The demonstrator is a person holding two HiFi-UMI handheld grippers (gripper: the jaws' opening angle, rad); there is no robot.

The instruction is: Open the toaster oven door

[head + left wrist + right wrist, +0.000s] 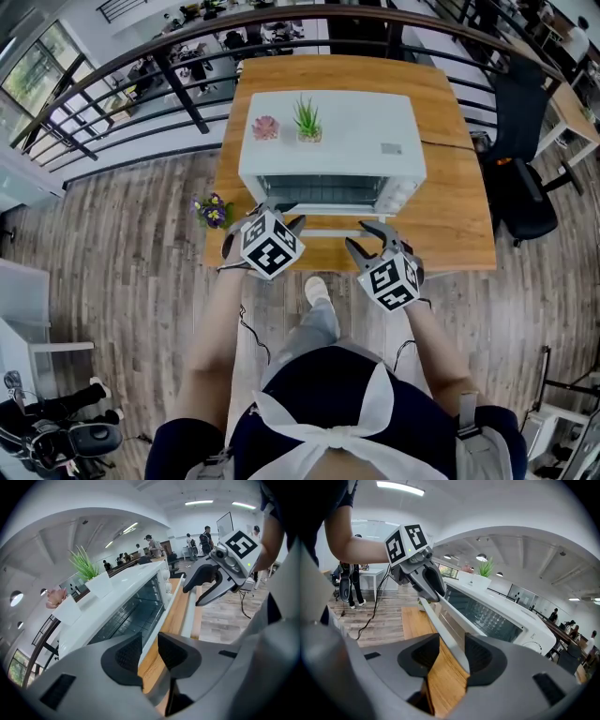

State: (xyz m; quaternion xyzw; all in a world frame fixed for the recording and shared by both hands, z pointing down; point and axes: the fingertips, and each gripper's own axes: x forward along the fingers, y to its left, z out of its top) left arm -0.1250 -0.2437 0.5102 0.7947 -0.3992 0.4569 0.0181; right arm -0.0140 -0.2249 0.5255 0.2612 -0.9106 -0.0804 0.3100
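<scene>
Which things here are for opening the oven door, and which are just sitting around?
For the job:
toaster oven
door handle
left gripper
right gripper

Just sitting around:
pink plant
green plant
purple flowers
office chair
</scene>
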